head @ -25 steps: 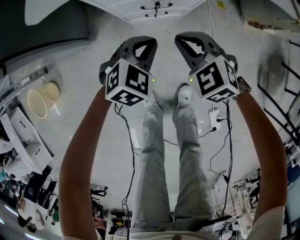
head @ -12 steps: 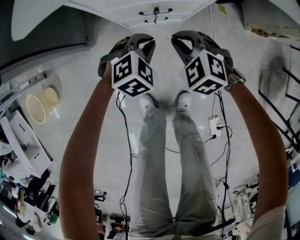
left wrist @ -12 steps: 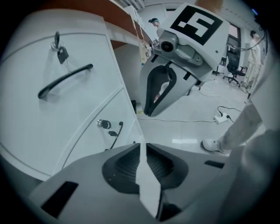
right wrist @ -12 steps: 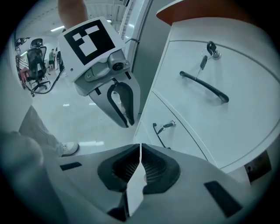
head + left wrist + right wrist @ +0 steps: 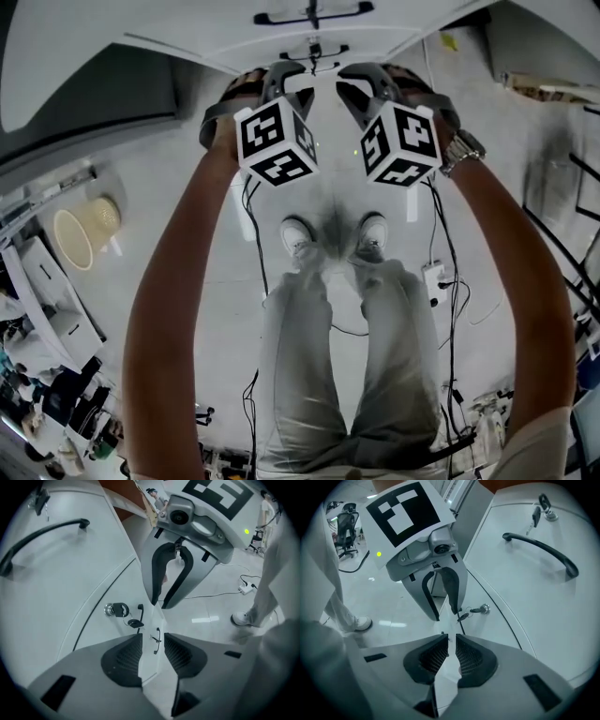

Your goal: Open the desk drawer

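left gripper (image 5: 152, 637) jaws are opening with nothing between them; right gripper (image 5: 450, 638) is pinched almost closed and empty. you're on the approach: the desk drawer (image 5: 65, 583) looks closed, its black handle (image 5: 42, 538) well apart. next, bring the open jaws round that handle.

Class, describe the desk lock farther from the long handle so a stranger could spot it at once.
Find the white desk front with its long black handle. Cross the curved seam to a round silver lock with a key in it. The other keyed lock sits by the handle's end; this one stands alone beyond the seam.
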`<state>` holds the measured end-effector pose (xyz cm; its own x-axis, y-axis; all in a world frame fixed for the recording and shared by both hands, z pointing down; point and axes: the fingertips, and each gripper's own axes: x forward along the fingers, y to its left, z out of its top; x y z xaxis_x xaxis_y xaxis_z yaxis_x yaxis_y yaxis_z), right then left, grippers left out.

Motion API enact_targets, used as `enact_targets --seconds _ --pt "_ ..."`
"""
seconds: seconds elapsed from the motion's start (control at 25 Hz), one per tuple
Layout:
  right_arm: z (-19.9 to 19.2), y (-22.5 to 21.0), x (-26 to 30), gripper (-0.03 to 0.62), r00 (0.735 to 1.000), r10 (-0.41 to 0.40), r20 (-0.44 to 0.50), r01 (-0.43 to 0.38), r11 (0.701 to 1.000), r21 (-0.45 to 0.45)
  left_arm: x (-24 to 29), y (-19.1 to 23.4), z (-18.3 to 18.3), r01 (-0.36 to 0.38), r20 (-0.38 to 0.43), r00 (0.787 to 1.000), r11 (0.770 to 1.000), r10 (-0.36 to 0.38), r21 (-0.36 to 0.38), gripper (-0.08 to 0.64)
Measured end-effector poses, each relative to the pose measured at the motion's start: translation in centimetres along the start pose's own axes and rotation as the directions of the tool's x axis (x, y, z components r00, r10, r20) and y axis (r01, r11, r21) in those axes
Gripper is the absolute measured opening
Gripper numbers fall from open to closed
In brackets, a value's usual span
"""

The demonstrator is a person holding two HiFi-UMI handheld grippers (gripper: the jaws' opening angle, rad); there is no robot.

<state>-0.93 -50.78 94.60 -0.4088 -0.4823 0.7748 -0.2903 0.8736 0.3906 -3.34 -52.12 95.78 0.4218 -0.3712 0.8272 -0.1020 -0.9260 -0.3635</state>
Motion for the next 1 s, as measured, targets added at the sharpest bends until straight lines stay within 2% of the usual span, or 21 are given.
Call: enact_targets --seconds 0.08,0.12,0.2,0.4,0.56,0.72,0.84,0.96,1.0 --pt "0.0 -0.4 0.7 0.063 1.0 -0.008 -0.002 0.007 1.0 -0.022 0.7 0.0 -0.4 0.019 -0.018 1.0 1.0 -0.019 -0.003 0.166" --pt "0.1 -0.6 1.0 0.112 1.0 -0.01 -0.007 0.01 0.999 -0.032 1.0 0.2 -0.6 0.019 -0.027 0.999 1.0 -0.018 0.005 0.177" --pt "0.2 -1.0 1.7 0.135 1.0 -0.015 -0.015 0.015 0.999 -0.053 1.4 0.9 -0.9 -0.008 -0.033 0.999 1.0 0.009 0.023 0.181" --pt "0.3 -1.8 3.1 0.135 0.999 -0.035 -0.031 0.032 0.995 -0.091 2.0 1.9 -0.7 -0.03 -0.025 0.999 0.999 0.031 0.037 0.181" --pt "0.3 -2.3 4.1 0.135 0.996 -0.059 -0.06 0.05 0.99 -0.129 2.5 1.8 -0.2 -0.001 -0.023 1.0 1.0 0.002 0.029 0.178" --pt "-0.2 -2.2 5.2 0.133 0.994 -0.038 -0.103 0.021 0.986 -0.163 2.9 1.8 -0.5 -0.026 -0.021 0.999 0.997 0.028 0.074 0.168" --pt "-0.5 -2.0 5.5 0.123 0.992 -0.041 -0.116 0.02 0.983 -0.181 2.9 2.0 -0.6 -0.052 -0.012 0.999 0.995 0.053 0.081 0.131" --pt "-0.3 -2.9 5.5 0.047 0.991 -0.086 -0.106 0.065 0.979 -0.192 2.9 3.1 -0.6 -0.124 -0.016 0.992 0.989 0.125 0.081 0.031" --pt "-0.4 -3.0 5.5 0.043 0.99 -0.096 -0.106 0.074 0.978 -0.194 3.0 3.2 -0.6 -0.135 -0.014 0.99 0.988 0.137 0.074 0.029"
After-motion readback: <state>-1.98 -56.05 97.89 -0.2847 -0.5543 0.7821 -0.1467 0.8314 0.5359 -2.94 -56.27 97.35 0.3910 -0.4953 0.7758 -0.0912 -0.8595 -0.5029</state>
